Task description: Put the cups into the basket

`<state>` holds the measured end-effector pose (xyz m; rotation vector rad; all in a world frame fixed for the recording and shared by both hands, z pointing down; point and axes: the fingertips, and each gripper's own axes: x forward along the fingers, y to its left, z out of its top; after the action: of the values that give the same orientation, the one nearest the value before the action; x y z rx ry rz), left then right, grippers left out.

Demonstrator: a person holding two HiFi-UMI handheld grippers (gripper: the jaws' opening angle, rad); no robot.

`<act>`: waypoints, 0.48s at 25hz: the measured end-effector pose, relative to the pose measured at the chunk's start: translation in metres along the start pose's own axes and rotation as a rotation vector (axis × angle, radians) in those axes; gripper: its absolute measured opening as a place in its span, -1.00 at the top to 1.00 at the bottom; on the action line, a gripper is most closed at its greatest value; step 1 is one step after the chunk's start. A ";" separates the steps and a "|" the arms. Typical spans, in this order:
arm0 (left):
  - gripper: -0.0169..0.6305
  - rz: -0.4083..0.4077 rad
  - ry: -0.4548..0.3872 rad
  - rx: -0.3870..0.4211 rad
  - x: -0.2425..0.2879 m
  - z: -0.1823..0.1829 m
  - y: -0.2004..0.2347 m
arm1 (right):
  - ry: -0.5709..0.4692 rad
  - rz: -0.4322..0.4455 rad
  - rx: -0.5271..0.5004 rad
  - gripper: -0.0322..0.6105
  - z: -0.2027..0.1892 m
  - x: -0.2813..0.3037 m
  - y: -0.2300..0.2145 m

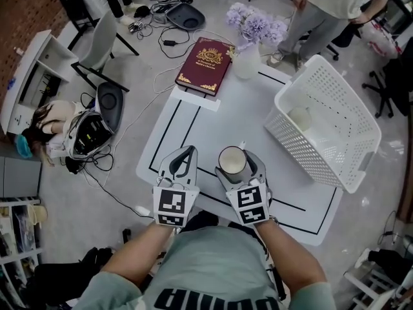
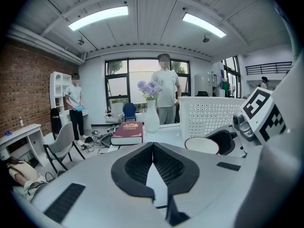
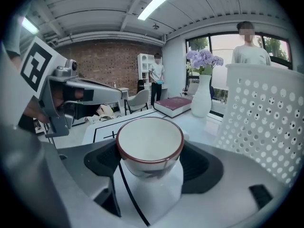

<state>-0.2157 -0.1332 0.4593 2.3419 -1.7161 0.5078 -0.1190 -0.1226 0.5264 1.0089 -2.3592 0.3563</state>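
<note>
clawed cup point(image 3: 149, 141), second cup point(image 1: 300, 118) in basket point(image 1: 290, 137)

Cup 1 point(image 1: 232, 161): white, dark-red rim, upright, mouth up, looks empty. Clamped between the jaws of the right tool point(image 3: 151, 161), over the near edge of the worktop point(image 1: 245, 102).
Cup 2 point(image 1: 300, 118): pale, already inside the basket point(image 1: 284, 132), near its left wall. Pose unclear.
Basket: white perforated plastic, rectangular, open top, sitting on the right end of the worktop, angled to the edge. Near cup 1, not touching.
</note>
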 end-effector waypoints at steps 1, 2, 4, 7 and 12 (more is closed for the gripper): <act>0.93 -0.001 -0.001 -0.001 0.000 0.001 -0.001 | -0.010 0.003 0.000 -0.27 0.005 -0.004 0.000; 0.93 -0.001 -0.002 -0.001 0.000 0.003 -0.003 | -0.020 0.007 0.001 -0.27 0.009 -0.008 0.000; 0.93 -0.001 -0.003 -0.002 -0.001 0.005 -0.006 | -0.039 0.014 0.003 -0.27 0.019 -0.016 -0.001; 0.93 0.000 -0.013 -0.005 -0.002 0.012 -0.011 | -0.063 0.026 0.000 -0.27 0.034 -0.029 -0.002; 0.93 0.001 -0.024 -0.011 -0.006 0.021 -0.020 | -0.090 0.037 0.002 -0.27 0.051 -0.053 -0.002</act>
<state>-0.1946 -0.1290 0.4384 2.3485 -1.7266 0.4707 -0.1062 -0.1151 0.4544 1.0027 -2.4607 0.3340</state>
